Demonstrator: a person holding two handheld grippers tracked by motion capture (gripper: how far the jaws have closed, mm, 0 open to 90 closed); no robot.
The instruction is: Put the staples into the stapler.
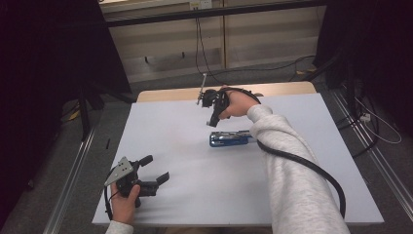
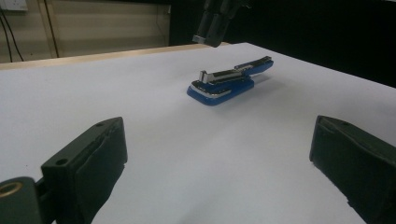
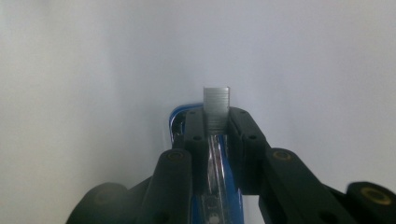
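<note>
A blue stapler (image 1: 229, 139) lies flat near the middle of the white table (image 1: 185, 200), its metal channel facing up. Just above its left end hangs my right gripper (image 1: 213, 122), pointing down and shut on a short grey strip of staples (image 3: 216, 107). In the right gripper view the strip sticks out past my right gripper (image 3: 216, 123), with the stapler (image 3: 176, 122) blurred right below it. My left gripper (image 1: 155, 168) rests low at the table's near left corner, open with nothing between its jaws. In the left gripper view the stapler (image 2: 229, 81) lies well ahead of my left gripper (image 2: 219, 158), under the right gripper (image 2: 206, 39).
The table's wooden far edge (image 1: 195, 92) borders a floor with loose cables (image 1: 272, 66). Dark curtains (image 1: 48, 73) stand on both sides. A thick black cable (image 1: 311, 168) trails from the right gripper across the person's grey sleeve (image 1: 287, 165).
</note>
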